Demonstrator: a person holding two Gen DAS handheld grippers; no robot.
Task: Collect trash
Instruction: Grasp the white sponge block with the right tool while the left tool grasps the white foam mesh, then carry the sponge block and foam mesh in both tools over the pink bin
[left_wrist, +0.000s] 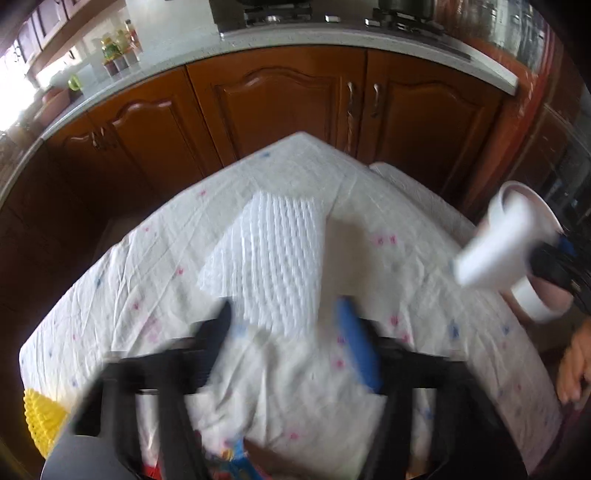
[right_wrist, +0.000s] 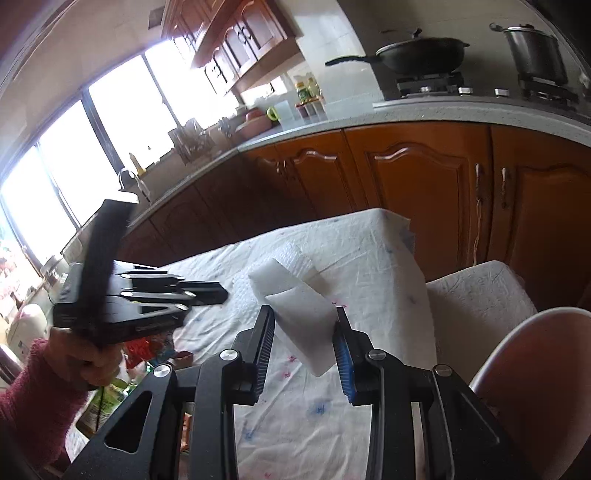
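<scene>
A white embossed paper towel (left_wrist: 275, 254) lies on the white tablecloth (left_wrist: 129, 280) with small coloured marks. My left gripper (left_wrist: 284, 314) hovers just above the towel's near edge, jaws apart and empty; the view is blurred. My right gripper (right_wrist: 304, 321) is shut on a white folded paper piece (right_wrist: 299, 306), held above the table. That paper (left_wrist: 495, 243) shows at the right of the left wrist view. The towel (right_wrist: 291, 260) lies beyond it in the right wrist view. The left gripper (right_wrist: 207, 290) shows at the left there.
Brown kitchen cabinets (left_wrist: 280, 103) and a grey counter (right_wrist: 406, 110) with a stove, a pan (right_wrist: 417, 55) and a pot stand behind the table. A white bowl-like rim (right_wrist: 517, 354) is at the right. A yellow object (left_wrist: 40, 421) sits at the table's left edge.
</scene>
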